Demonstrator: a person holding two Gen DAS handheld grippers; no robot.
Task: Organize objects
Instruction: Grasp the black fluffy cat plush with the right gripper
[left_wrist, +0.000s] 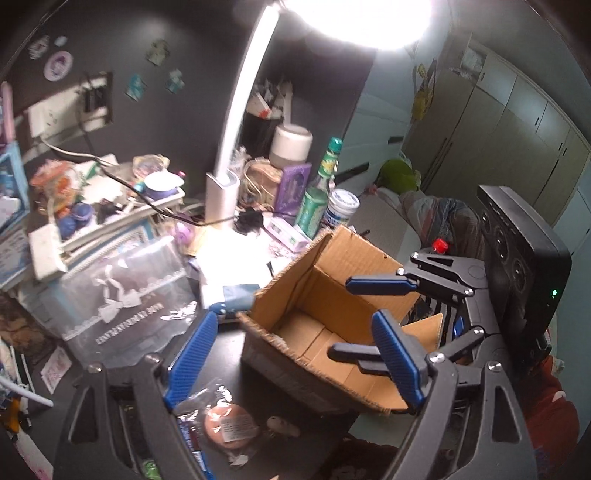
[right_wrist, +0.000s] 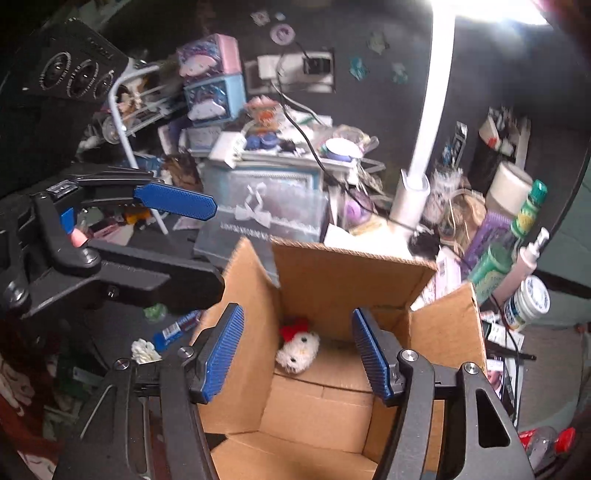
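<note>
Looking through the left wrist view first: I am seeing the left gripper (left_wrist: 295, 354) with its blue fingers (left_wrist: 190, 360) spread wide and nothing between them. It is hanging over the near left corner of the open cardboard box (left_wrist: 332, 295), which is sitting on the dark bench (left_wrist: 229, 343). The part of the box floor showing in this view is bare. The right gripper (left_wrist: 373, 317) is reaching in from the right over the box mouth, its fingers also parted. On the bench below my left finger a clear packet with a round pinkish item (left_wrist: 225, 424) is lying just beside the box. Behind the box a white lamp stand (left_wrist: 221, 199), a green bottle (left_wrist: 317, 195) and a white jar (left_wrist: 341, 212) are standing among clutter.

Switching to the right wrist view: the right gripper (right_wrist: 297, 354) is pointing down into the box (right_wrist: 351, 273), fingers (right_wrist: 223, 354) released, pads touching nothing. A small white plush toy with a red bow (right_wrist: 297, 347) is lying on the box floor near the far wall, between and below the two fingers, apart from both. The left gripper (right_wrist: 173, 201) is showing at upper left, one blue finger clear, the other hidden, so its spread I cannot tell from here. A blue wrapper (right_wrist: 177, 328) and a white fluffy item (right_wrist: 146, 350) are lying on the bench left of the box.
</note>
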